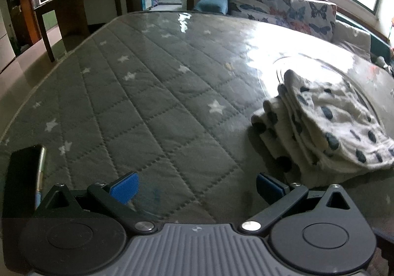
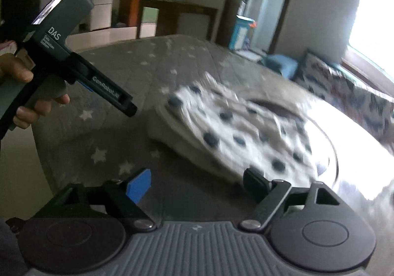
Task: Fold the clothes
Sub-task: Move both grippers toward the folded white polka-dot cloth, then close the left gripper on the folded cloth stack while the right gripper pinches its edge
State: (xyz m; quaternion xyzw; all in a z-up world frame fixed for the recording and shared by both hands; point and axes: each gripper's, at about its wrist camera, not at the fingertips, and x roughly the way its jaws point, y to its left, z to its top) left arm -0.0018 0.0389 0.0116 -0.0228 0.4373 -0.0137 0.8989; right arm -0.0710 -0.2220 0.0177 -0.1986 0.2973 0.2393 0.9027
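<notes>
One garment is all I count: a white cloth with dark spots (image 1: 327, 125), lying in stacked layers on the grey star-quilted surface (image 1: 138, 103), toward its right side and under a glossy clear cover that throws back the window glare. From my left wrist view I can see several folded edges piled one on another along its near-left side, so it already lies as a folded bundle. From the right wrist view the same spotted cloth (image 2: 236, 133) is smeared by motion blur and I cannot read its edges there.

Two grippers, both empty. My left gripper (image 1: 197, 186) hovers over bare quilting just left of the bundle, its blue-padded fingers (image 1: 125, 186) spread wide with nothing between them. My right gripper (image 2: 197, 185) sits just short of the cloth's near edge, fingers likewise spread and touching nothing. The person's hand (image 2: 22, 93) holding the left tool shows at the left of that view.

My judgement: this fits either a fold just released or a bundle about to be taken up for another fold or a tidy; I cannot settle which. One dark phone-like slab (image 1: 27, 167) lies at the near-left edge.
</notes>
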